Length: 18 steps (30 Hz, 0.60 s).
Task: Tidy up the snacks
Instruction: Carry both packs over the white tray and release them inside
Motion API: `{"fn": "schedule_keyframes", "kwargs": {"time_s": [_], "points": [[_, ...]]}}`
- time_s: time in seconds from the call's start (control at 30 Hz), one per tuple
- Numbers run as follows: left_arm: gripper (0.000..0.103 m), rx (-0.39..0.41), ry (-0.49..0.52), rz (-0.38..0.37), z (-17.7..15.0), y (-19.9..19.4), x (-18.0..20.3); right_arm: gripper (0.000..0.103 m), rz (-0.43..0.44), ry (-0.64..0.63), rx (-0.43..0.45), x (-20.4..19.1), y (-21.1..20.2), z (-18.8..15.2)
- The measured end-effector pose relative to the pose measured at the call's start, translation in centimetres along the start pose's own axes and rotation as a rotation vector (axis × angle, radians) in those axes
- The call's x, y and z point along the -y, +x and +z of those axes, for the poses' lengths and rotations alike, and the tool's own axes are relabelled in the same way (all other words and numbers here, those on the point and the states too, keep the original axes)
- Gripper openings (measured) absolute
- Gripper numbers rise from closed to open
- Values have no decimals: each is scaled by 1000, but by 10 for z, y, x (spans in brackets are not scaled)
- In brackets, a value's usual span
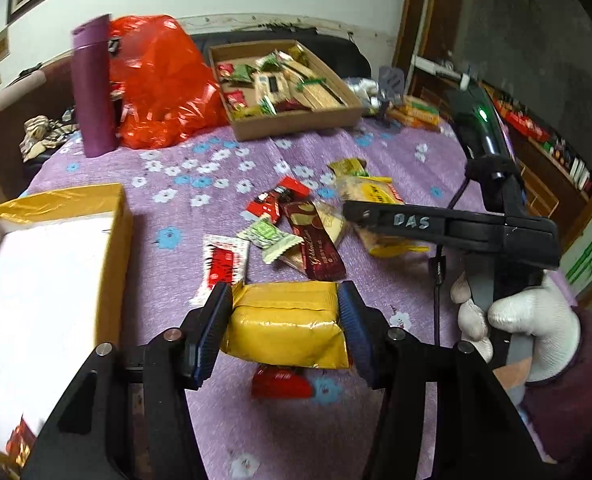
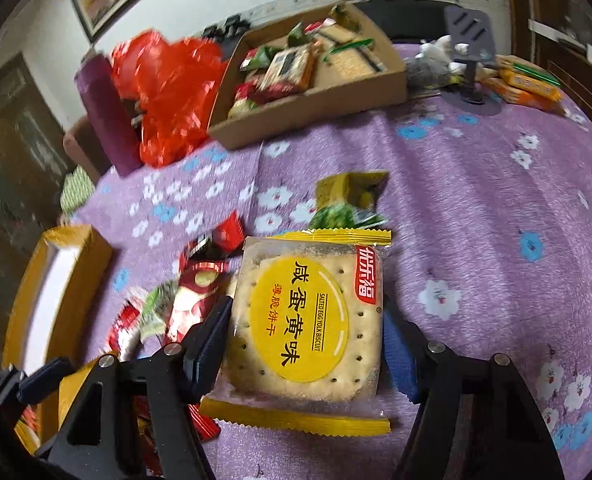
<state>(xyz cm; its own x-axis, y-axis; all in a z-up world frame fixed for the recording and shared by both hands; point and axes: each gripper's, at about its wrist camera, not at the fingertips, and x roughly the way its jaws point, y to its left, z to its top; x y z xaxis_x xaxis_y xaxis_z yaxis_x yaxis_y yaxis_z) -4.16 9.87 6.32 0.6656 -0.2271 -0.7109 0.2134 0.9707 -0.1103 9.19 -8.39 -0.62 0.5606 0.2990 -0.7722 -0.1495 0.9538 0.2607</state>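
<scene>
My left gripper (image 1: 286, 312) is shut on a gold-wrapped snack packet (image 1: 286, 326) and holds it above the purple flowered cloth (image 1: 396, 160), just right of a yellow box (image 1: 56, 204) with a white inside. My right gripper (image 2: 306, 332) is shut on a salted egg yolk biscuit pack (image 2: 308, 316). It also shows in the left wrist view (image 1: 380, 220), over a loose pile of snacks (image 1: 296, 224). A cardboard tray (image 1: 296, 120) with several snacks stands at the back; it shows in the right wrist view too (image 2: 316, 100).
A purple bottle (image 1: 93, 88) and a red plastic bag (image 1: 160, 84) stand at the back left. Orange packets (image 1: 416, 112) and a grey stand (image 2: 470, 40) lie at the back right. A red packet (image 1: 282, 384) lies under my left gripper.
</scene>
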Motion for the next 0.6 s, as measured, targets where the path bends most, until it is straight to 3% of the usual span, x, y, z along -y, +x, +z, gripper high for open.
{"fn": "schedule_keyframes", "kwargs": {"time_s": [0.03,0.2,0.3,0.4,0.47,0.53,0.6], "points": [[22,10,-13,-12,-1,-6,-4,71,17,12,23,3,-4,1],[23,61,-105,4,-9,-36,-35,71,82,48,99,9,-19,0],[23,39,-164,-8,-16,-39,-52,71,81,38,119,4,-23,-2],[32,-11,-129,-50,-24,-29,-46,71,87,29,119,-1,-25,-4],[56,-40,-109,-80,-27,-21,-38,71,99,30,119,-5,-30,-7],[70,-54,-117,-75,-26,-15,-33,71,114,35,120,-6,-36,-10],[70,-68,-140,-76,-22,-7,-29,71,139,46,116,-7,-42,-16]]}}
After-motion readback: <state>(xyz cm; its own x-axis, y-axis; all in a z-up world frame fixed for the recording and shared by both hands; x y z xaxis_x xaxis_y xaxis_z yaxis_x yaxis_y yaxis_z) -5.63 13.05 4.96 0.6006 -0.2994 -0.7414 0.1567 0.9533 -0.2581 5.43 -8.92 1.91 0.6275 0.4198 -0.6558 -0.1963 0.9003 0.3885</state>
